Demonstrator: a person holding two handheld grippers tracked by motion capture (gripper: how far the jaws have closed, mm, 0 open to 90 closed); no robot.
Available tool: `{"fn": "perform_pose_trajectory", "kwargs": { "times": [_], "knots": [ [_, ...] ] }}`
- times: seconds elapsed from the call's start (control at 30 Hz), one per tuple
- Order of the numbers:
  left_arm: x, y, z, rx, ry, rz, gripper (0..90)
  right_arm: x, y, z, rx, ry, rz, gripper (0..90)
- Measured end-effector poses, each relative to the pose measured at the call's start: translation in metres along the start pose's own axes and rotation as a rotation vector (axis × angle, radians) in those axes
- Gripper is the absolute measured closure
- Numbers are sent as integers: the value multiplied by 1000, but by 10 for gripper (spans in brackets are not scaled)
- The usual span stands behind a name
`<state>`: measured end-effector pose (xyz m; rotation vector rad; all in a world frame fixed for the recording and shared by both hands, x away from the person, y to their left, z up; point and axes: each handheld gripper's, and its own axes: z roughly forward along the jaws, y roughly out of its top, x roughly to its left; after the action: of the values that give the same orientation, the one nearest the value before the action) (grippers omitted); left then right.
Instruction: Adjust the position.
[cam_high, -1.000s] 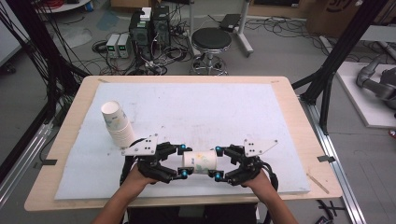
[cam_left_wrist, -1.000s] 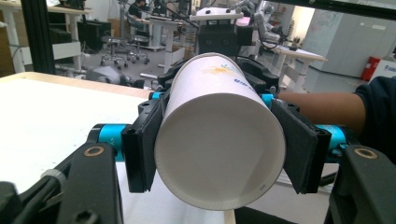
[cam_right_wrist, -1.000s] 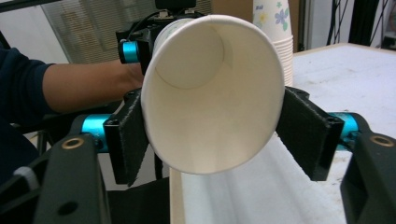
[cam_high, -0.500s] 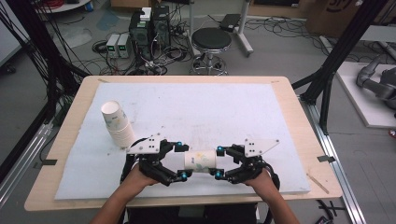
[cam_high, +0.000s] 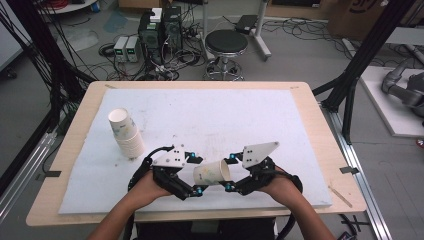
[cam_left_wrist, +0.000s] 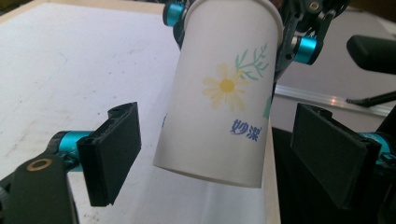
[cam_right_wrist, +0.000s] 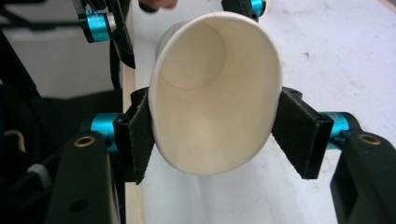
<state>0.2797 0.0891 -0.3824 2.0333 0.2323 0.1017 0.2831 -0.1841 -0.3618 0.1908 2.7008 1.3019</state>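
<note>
At the table's 6 o'clock edge, my right gripper (cam_high: 227, 172) pinches a paper cup (cam_high: 212, 173), my left gripper (cam_high: 195, 175) gapes wide around its base, and I judge stacking onto the cup stack (cam_high: 127, 135) at 10 o'clock remains.

The right hand-held gripper (cam_right_wrist: 212, 135) squeezes the paper cup's (cam_right_wrist: 215, 93) rim oval.

A cup stack (cam_high: 127, 134) stands on the desk (cam_high: 300, 95), left side. A single cup (cam_high: 212, 173) lies between both hand-held grippers, near the front edge.
</note>
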Motion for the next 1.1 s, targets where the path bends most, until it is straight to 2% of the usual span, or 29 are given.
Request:
{"fn": "perform_pose_trajectory", "kwargs": {
  "times": [0.17, 0.43, 0.73, 1.1],
  "knots": [
    [2, 0, 1, 19, 6, 3, 163, -2, 12, 3, 67, 11, -29, 345],
    [2, 2, 4, 100, 13, 35, 167, -3, 23, 9, 157, 14, -61, 345],
    [3, 2, 12, 160, 7, 40, 186, -2, 37, 20, 278, 23, -109, 341],
    [3, 2, 21, 222, -7, 51, 241, 0, 47, 28, 355, 32, -164, 338]
  ]
}}
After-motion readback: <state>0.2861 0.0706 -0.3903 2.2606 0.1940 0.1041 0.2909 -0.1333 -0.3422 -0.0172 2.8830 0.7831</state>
